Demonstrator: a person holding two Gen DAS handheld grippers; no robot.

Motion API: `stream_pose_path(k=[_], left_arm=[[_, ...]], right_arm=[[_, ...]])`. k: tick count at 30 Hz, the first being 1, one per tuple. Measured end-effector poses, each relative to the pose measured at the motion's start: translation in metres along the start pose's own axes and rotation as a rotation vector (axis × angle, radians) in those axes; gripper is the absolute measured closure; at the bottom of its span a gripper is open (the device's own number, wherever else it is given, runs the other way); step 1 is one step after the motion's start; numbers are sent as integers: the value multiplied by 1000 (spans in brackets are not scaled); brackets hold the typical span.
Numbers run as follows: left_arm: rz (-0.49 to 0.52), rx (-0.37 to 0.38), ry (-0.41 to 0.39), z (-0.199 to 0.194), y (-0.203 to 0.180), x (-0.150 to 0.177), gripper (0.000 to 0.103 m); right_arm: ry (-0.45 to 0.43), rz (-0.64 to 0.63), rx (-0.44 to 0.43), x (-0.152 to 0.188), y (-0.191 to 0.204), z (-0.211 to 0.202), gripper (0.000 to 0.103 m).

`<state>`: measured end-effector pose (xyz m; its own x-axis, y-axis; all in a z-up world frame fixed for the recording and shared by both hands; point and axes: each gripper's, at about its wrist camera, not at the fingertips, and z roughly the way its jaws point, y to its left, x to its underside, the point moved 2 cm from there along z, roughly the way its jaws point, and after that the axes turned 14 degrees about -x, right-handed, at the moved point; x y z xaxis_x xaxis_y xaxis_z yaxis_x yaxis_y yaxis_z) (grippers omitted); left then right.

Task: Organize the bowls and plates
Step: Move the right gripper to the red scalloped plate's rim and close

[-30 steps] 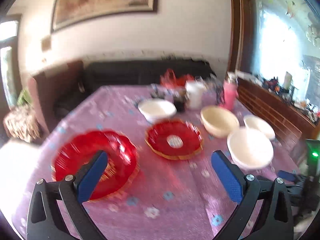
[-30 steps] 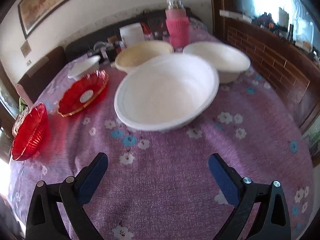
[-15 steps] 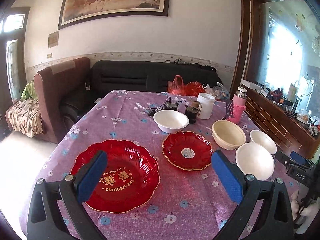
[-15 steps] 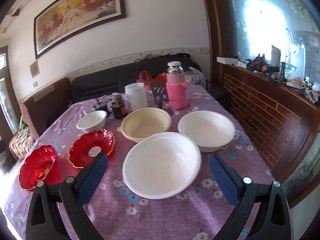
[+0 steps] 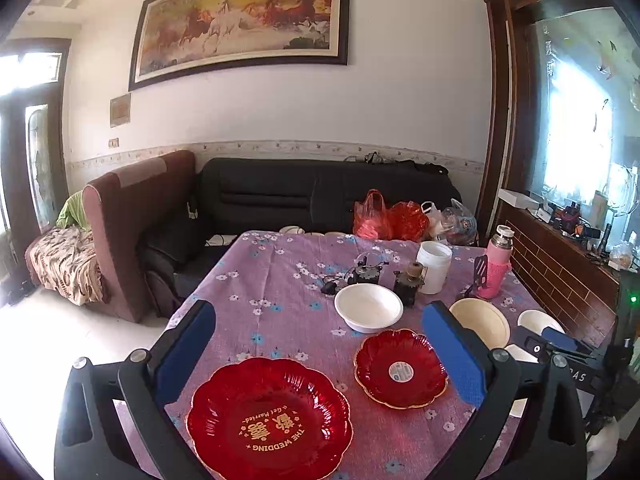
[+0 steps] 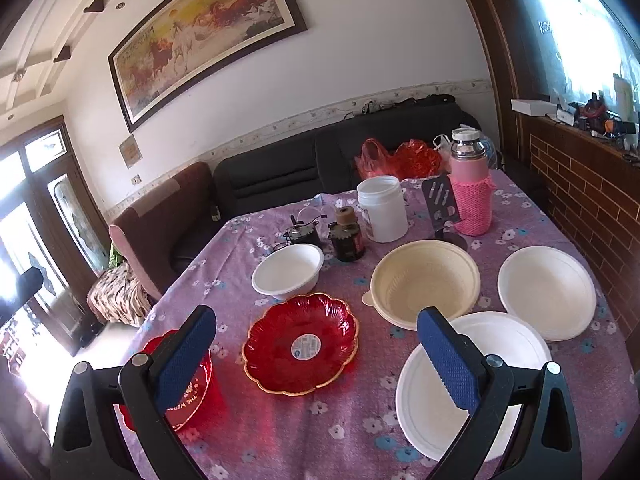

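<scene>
Left wrist view: table (image 5: 280, 280) with purple floral cloth carries everything, black sofa (image 5: 320, 196) behind it. Large red plate (image 5: 269, 420) with gold "THE WEDDING" lettering sits at the near edge, low between the left gripper (image 5: 320, 352) fingers; that gripper is spread wide and empty, above the table, touching nothing. Right wrist view: right gripper (image 6: 316, 356) also spread wide, empty, its right finger overlapping the large white bowl (image 6: 480, 380) in the frame; contact can't be confirmed. Large white bowl is nearest on the right, its far rim just beside the cream bowl (image 6: 426, 282) and the second white bowl (image 6: 548, 292), which sits by the table's right edge. Small red plate (image 6: 301, 342) with a sticker in its centre lies mid-table, between the large red plate and the cream bowl, apart from both. Small white bowl (image 6: 288, 274) sits just behind the small red plate. Further back: white tub (image 6: 382, 208), pink-sleeved flask (image 6: 470, 184), dark jar (image 6: 347, 238). All dishes upright, none stacked.
</scene>
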<state>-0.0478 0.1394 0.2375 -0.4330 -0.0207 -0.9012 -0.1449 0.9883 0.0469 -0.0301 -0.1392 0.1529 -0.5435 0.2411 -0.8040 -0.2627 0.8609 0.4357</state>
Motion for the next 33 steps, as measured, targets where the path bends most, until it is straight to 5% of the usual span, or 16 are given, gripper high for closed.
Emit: stream_pose_path(k=[7,20,25,29,33], left_arm=[[27,87,255,93,-42,12,0],[-32,154,518,211,-76,58,1],[-18,183,637,254,-100,80,23],[18,166,674,269,-112,93,27],[63,176,731,278,-122,105,52]], right_arm=[[87,134,-33,16,-14,74,5],[200,88,68,50,-38,157,11],[253,95,83,59,-46,170,15],[275,85,94,61,-48,175,15],[309,92,93,66,-51,182,15]])
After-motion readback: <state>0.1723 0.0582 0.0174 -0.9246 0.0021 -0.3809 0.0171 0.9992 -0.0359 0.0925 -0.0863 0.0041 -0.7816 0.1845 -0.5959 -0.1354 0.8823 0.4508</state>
